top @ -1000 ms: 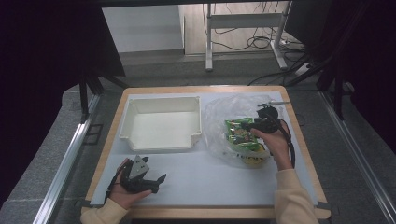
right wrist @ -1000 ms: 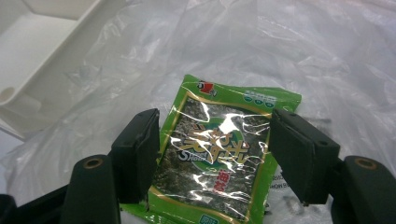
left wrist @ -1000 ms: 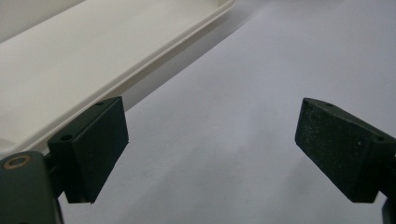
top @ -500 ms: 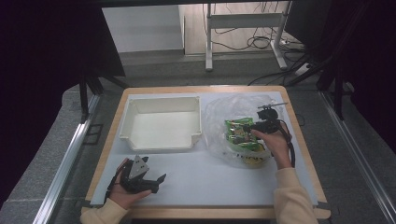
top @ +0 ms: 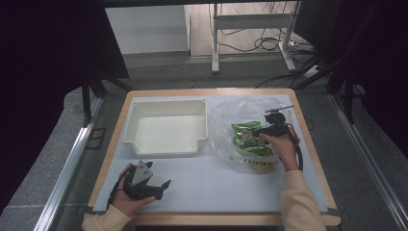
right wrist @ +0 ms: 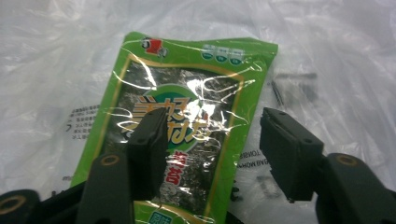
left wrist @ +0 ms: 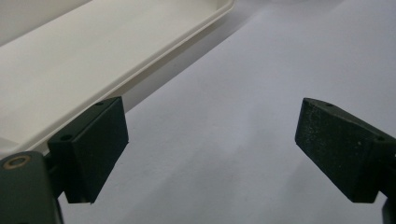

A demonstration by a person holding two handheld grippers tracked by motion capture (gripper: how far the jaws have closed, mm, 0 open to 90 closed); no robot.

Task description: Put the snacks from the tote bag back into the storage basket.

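- Hardly anything has moved in the last second: the left claw (top: 161,185) rests where it was near the desk's (top: 226,192) front left corner, released, its jaws spread wide over bare white surface in the left gripper view, with nothing between them.
- Just beyond it, the white tray (top: 166,127) sits unmoved toward the back left of the desk, empty as far as the high view shows; its rim (left wrist: 154,51) runs past the left claw's camera.
- On the right half of the desk, the right claw (right wrist: 212,135) has kept its place over the clear plastic bag (top: 231,144), released, one jaw over the green snack packet (right wrist: 187,121) and the other off its right edge.
- That green snack packet lies flat in the crumpled bag, a yellow packet (top: 257,166) just in front of it toward the desk's front edge.
- With so little change, I judge the grasp not yet made: the jaws straddle the packet's edge but have not clenched, and the tray looks like the likely destination.
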